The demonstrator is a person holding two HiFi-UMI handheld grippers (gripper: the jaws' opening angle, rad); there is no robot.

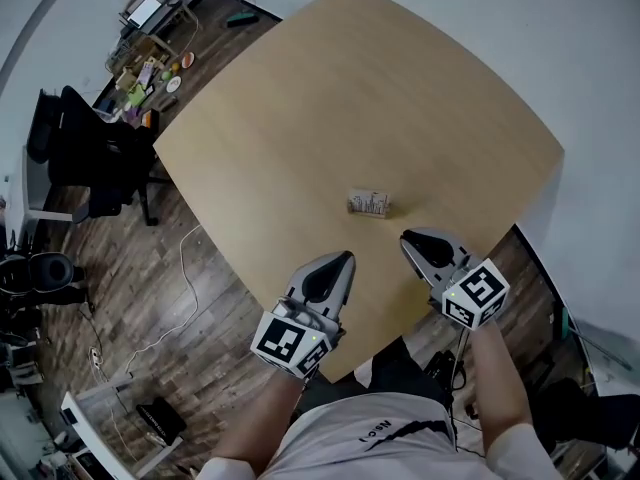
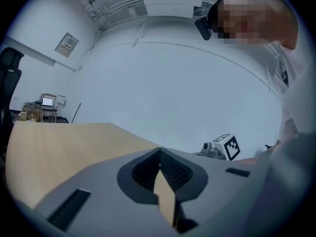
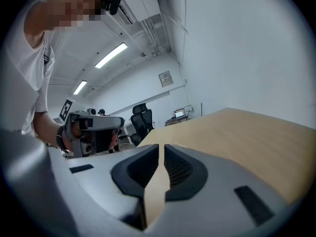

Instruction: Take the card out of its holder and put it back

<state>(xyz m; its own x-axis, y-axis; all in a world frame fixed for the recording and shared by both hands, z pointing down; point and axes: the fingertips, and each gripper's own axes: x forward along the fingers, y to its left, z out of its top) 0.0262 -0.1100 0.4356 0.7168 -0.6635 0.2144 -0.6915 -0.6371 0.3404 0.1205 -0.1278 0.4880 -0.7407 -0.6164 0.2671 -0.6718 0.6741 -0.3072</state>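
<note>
Your left gripper (image 2: 159, 151) has its grey jaws pressed together at the tips with nothing between them. Your right gripper (image 3: 160, 149) is drawn in to a thin slit and is also empty. Both hover over the near edge of the light wooden table (image 1: 300, 118), tips aimed forward.

The small pale printed card (image 1: 368, 200) stands upright in its low tan holder (image 1: 369, 212) just ahead, between the two tips and slightly nearer the right one. Neither gripper view shows it.

The card looks not yet lifted, so the reach is likely the step in hand. Spread the right jaws before you close in and come at the card's top edge from above. Pin the holder with the left tips so it does not ride up with the card, then pull straight up.

The tabletop around the holder is bare, giving room on every side. The near edge lies right under your wrists, and the black office chair (image 1: 90, 158) sits well off to the left.
</note>
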